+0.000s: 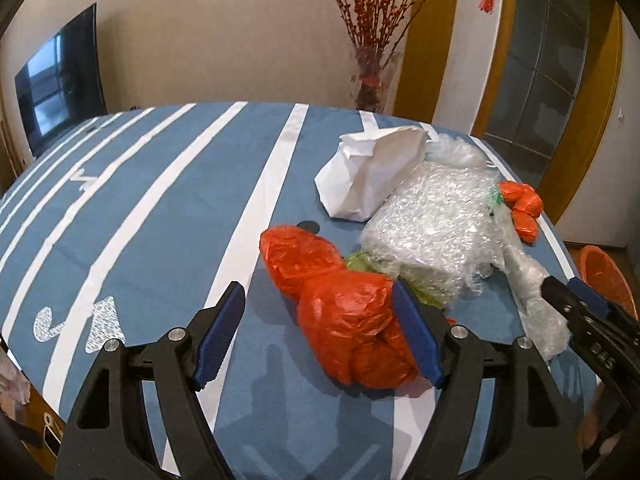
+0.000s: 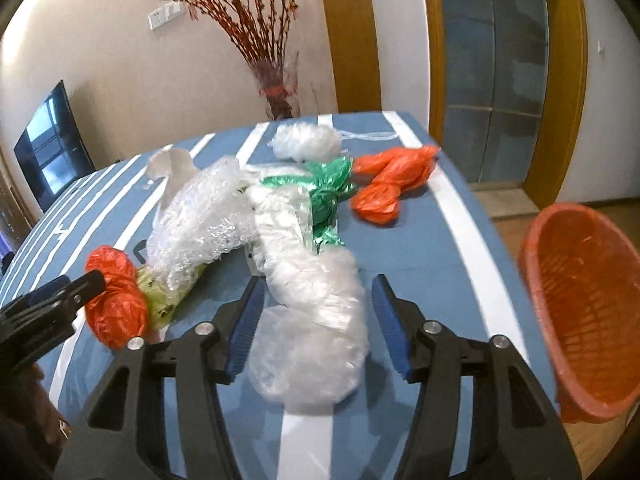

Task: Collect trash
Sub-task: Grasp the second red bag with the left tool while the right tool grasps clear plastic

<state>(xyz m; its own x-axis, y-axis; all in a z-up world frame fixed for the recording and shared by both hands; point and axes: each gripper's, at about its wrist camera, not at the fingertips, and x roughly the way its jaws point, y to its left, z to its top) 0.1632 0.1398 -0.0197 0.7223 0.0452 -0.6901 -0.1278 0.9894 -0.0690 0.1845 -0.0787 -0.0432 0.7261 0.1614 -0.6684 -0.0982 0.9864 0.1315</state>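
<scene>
Grippers [image 1: 320, 336] [image 2: 316, 324] over trash (jaws apart)

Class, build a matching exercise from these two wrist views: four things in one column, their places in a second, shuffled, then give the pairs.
Things
1. crumpled orange plastic bag
2. clear crinkled plastic bag
3. orange plastic mesh basket
4. crumpled white paper bag

Places
A. beyond the table's right edge
B. between the right gripper's open jaws
C. far side of the pile
D. between the left gripper's open jaws

Pairs: 1-D, 2-B, 3-A, 4-C
</scene>
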